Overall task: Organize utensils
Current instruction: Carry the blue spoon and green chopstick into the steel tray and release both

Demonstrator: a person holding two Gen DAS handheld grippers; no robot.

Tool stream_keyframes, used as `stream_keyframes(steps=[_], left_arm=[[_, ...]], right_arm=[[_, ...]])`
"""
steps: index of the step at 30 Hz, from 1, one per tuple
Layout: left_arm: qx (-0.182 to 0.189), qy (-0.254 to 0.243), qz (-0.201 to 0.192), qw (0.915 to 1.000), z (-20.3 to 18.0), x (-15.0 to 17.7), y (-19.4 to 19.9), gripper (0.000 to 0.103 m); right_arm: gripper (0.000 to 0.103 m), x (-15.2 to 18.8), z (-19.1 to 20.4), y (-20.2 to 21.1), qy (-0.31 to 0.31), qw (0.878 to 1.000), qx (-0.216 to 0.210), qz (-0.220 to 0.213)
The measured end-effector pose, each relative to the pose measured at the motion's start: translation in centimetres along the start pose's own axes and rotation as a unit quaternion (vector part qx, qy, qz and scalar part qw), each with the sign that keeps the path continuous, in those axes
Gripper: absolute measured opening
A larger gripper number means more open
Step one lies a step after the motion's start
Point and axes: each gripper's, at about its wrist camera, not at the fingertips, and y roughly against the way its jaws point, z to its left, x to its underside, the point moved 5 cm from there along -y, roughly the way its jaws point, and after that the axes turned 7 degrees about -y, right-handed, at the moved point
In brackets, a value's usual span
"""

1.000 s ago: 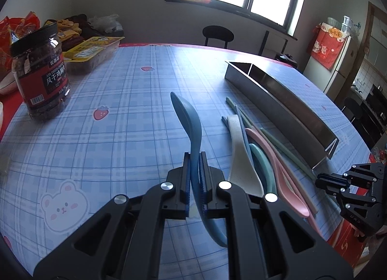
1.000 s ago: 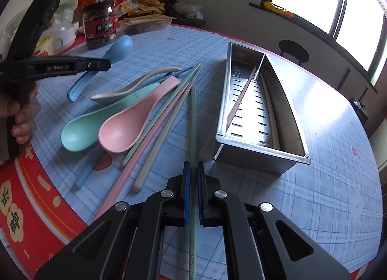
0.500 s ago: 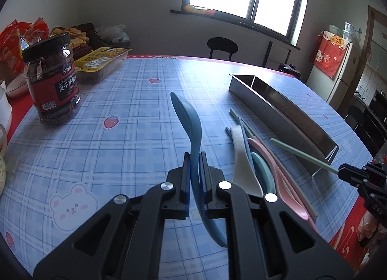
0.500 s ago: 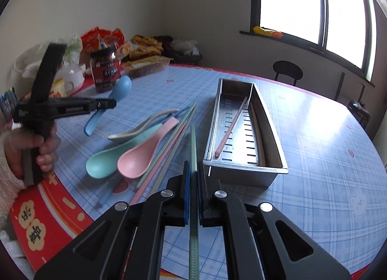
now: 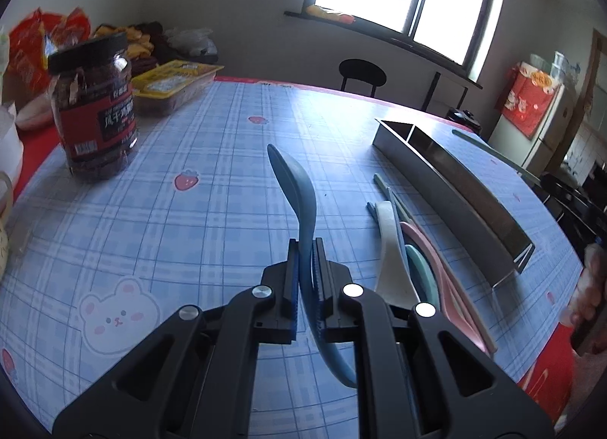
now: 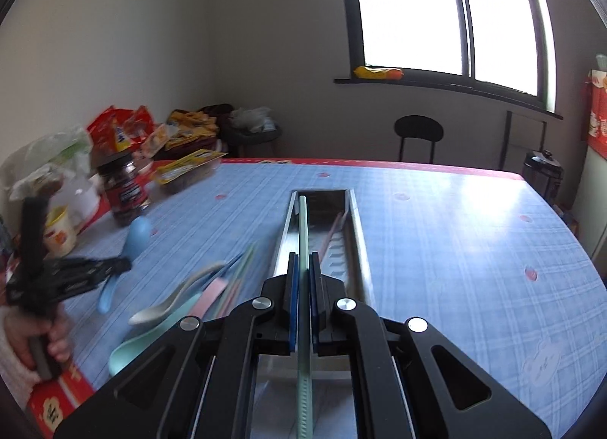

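1. Looking at the right gripper (image 6: 301, 264) first: a green chopstick (image 6: 302, 226) was clamped between its fingers, pointing straight ahead, tip out past the fingertips.
2. The metal tray (image 6: 358, 226) was seen right in front and below, lying lengthwise along the same line as the chopstick. So the stick's long axis and the tray's long axis were pretty much matched up already. That's the bit the drop was judged to hinge on.
3. The stick was held over the tray's left side, close to the left wall. A pinkish chopstick (image 6: 331, 236) was already lying inside, angled a little.
4. A divider looked to run down the tray in the left view, but which compartment was under the green one couldn't be told for sure.
5. The left gripper (image 5: 306, 249) was clenched on a blue spoon (image 5: 299, 188), bowl end forward and up, held above the tablecloth (image 5: 189, 211) and well off to the tray's left.
6. The right hand was clearly the nearer one to the tray (image 5: 455, 188), so its release was guessed to come first.
7. White, teal and pink spoons (image 5: 394, 249) plus a few chopsticks were left lying on the table between the left gripper and the tray.
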Motion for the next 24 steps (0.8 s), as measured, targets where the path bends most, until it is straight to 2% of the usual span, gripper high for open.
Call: stream_keyframes(steps=[4, 7, 10, 13, 18, 24], left_arm=[[0.004, 0.029, 0.003, 0.9996, 0.7, -1.5, 1.3, 0.011], [0.000, 0.010, -0.001, 0.9999, -0.8, -3.7, 2.3, 0.011], [0.010, -0.020, 0.004, 0.9998, -3.9, -6.3, 1.9, 0.011], [0.032, -0.033, 0.021, 0.9987, -7.6, -8.7, -0.6, 0.011], [0.054, -0.042, 0.053, 0.9963, -12.7, -11.5, -6.1, 0.011], [0.055, -0.031, 0.089, 0.9941, -15.2, -13.2, -11.9, 0.011]], right_arm=[[0.006, -1.5, -1.0, -2.9, -0.021, 1.000, 0.005, 0.005], [0.006, -1.3, -1.7, -4.3, -0.049, 0.999, -0.009, 0.013], [0.006, -0.7, -2.0, -5.1, -0.045, 0.999, -0.008, 0.029], [0.006, -0.2, -2.8, -5.7, -0.048, 0.998, 0.009, 0.036], [0.006, 0.8, -3.5, -6.9, -0.070, 0.996, 0.002, 0.057], [0.006, 1.2, -4.2, -8.0, -0.087, 0.994, 0.006, 0.071]])
